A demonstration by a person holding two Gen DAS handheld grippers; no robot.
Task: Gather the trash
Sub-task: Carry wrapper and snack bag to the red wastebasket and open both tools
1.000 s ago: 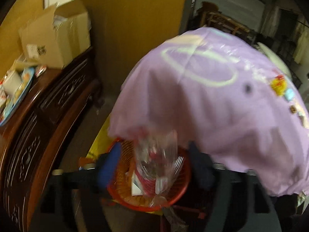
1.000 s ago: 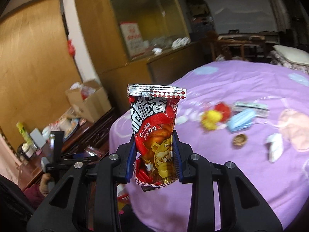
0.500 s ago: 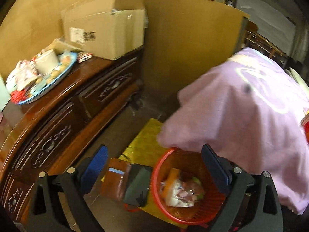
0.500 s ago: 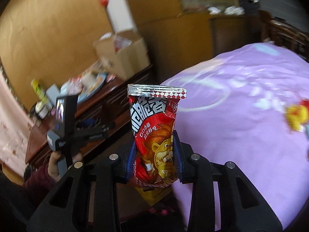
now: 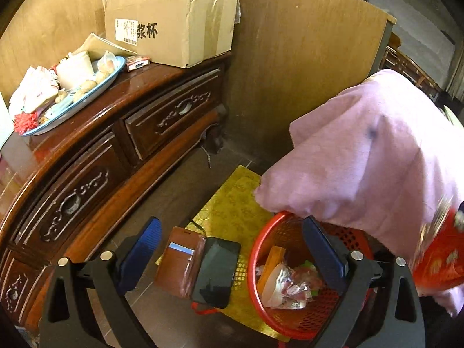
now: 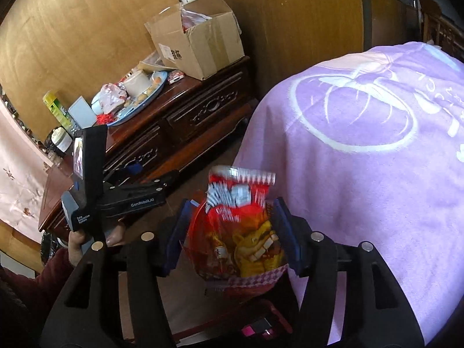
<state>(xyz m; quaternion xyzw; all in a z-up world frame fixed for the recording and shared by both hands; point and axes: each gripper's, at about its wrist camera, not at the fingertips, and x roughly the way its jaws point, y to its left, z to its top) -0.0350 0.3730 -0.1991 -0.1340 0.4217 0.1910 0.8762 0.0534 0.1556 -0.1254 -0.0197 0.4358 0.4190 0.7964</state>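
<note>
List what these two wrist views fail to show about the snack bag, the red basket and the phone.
- Snack bag: print motion-blurred in the right wrist view; right claw looks parted, grip unclear.
- Red basket: far rim hidden by the purple cloth, part behind left claw finger, left wrist view.
- Phone: dark screen, nothing readable.

Floor [image 5: 174, 191]: dark tile; a yellow mat [image 5: 232, 203] lies flat on it.
Mat: the red mesh basket [image 5: 261, 264] stands on its right part; an open brown wallet case [image 5: 179, 264] with a dark phone [image 5: 217, 269] overlaps its left edge.
Surface [image 5: 139, 81]: dark carved wood; carries a cardboard box [image 5: 179, 23] and, beside it, a blue-rimmed tray [image 5: 87, 92] heaped with small items.
Bed [image 6: 377, 150]: covered in lilac cloth.
</note>
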